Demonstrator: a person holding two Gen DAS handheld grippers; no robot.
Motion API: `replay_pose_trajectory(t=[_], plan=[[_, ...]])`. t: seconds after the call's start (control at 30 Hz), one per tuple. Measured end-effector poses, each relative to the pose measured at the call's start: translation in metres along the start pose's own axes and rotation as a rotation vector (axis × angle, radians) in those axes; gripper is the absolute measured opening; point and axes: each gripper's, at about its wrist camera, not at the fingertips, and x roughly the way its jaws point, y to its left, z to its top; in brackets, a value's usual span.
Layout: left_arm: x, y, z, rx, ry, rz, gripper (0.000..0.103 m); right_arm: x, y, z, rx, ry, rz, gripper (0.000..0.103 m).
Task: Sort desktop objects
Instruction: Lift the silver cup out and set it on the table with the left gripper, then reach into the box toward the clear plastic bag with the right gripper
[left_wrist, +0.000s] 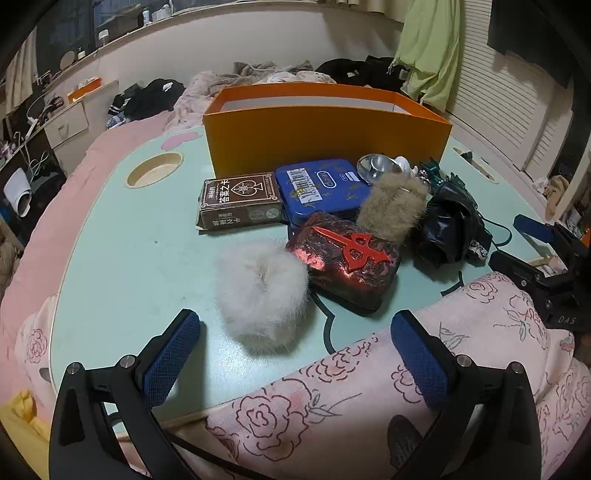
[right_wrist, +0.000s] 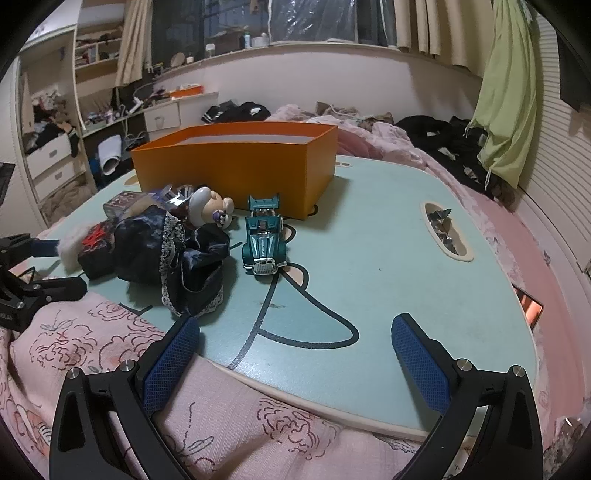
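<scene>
An orange box (left_wrist: 325, 136) stands open at the back of the pale green table (left_wrist: 129, 258); it also shows in the right wrist view (right_wrist: 236, 166). In front of it lie a brown card box (left_wrist: 238, 203), a blue tin (left_wrist: 321, 188), a dark red case (left_wrist: 347, 258), a white fluffy puff (left_wrist: 262, 291), a brown furry piece (left_wrist: 391, 206) and a black cloth (left_wrist: 447, 225). A teal toy car (right_wrist: 264, 240) and a small bear figure (right_wrist: 212, 210) sit by the cloth (right_wrist: 177, 254). My left gripper (left_wrist: 295, 354) is open, just short of the puff. My right gripper (right_wrist: 295, 354) is open over the table's near edge.
Pink rose-patterned fabric (left_wrist: 332, 406) covers the near edge of the table. A round cup hole (left_wrist: 155, 173) is at the left, and an oval slot (right_wrist: 447, 232) at the right. A bed with clothes (right_wrist: 424, 136) lies behind. The right gripper shows at the far right of the left wrist view (left_wrist: 543, 266).
</scene>
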Motion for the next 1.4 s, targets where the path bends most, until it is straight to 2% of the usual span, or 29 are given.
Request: replay_pose_trajectory(t=[0.33, 0.43, 0.47, 0.53, 0.6, 0.67, 0.7, 0.77, 0.83, 0.87, 0.93, 1.03, 1.17, 1.27, 1.3, 1.37, 1.4], plan=[[0.000, 0.001, 0.000, -0.001, 0.000, 0.001, 0.103, 0.001, 0.001, -0.001, -0.004, 0.002, 0.002, 0.103], [0.000, 0.001, 0.000, -0.003, -0.001, 0.000, 0.103, 0.000, -0.002, 0.003, 0.006, 0.030, 0.016, 0.103], [0.001, 0.001, 0.000, -0.004, -0.001, -0.001, 0.103, -0.002, -0.004, 0.006, 0.024, 0.044, 0.045, 0.103], [0.001, 0.000, -0.001, -0.004, -0.001, -0.001, 0.103, -0.015, -0.013, 0.028, 0.101, 0.032, 0.176, 0.103], [0.002, 0.001, -0.001, -0.006, -0.001, -0.001, 0.103, -0.029, -0.018, 0.061, 0.161, -0.002, 0.274, 0.103], [0.001, 0.001, -0.001, -0.006, -0.001, 0.000, 0.103, -0.031, -0.014, 0.103, 0.186, 0.007, 0.364, 0.103], [0.001, 0.001, -0.001, -0.006, -0.002, 0.000, 0.103, -0.023, -0.004, 0.132, 0.191, 0.048, 0.409, 0.103], [0.001, 0.001, -0.001, -0.007, -0.002, 0.000, 0.103, 0.002, 0.015, 0.170, 0.180, 0.128, 0.431, 0.099], [0.001, 0.001, -0.001, -0.006, -0.003, 0.000, 0.103, 0.035, 0.035, 0.196, 0.167, 0.210, 0.405, 0.089], [0.001, 0.001, -0.001, -0.006, -0.003, 0.000, 0.103, 0.060, 0.045, 0.207, 0.172, 0.279, 0.383, 0.083], [0.001, 0.001, -0.001, -0.007, -0.006, 0.000, 0.103, 0.102, 0.058, 0.216, 0.206, 0.402, 0.363, 0.075], [0.000, 0.001, -0.002, -0.008, -0.009, 0.001, 0.103, 0.150, 0.070, 0.217, 0.259, 0.541, 0.350, 0.075], [-0.001, 0.000, -0.002, -0.008, -0.013, -0.001, 0.103, 0.184, 0.087, 0.219, 0.230, 0.607, 0.270, 0.075], [-0.001, 0.000, -0.003, -0.009, -0.016, -0.001, 0.103, 0.211, 0.093, 0.209, 0.235, 0.689, 0.254, 0.075], [0.000, 0.001, -0.003, -0.011, -0.012, -0.002, 0.103, 0.210, 0.094, 0.209, 0.239, 0.663, 0.258, 0.071], [-0.001, 0.001, -0.002, -0.012, -0.016, -0.004, 0.103, 0.211, 0.097, 0.211, 0.182, 0.647, 0.177, 0.023], [-0.001, 0.001, -0.003, -0.011, -0.017, -0.003, 0.103, 0.212, 0.096, 0.209, 0.186, 0.650, 0.178, 0.023]])
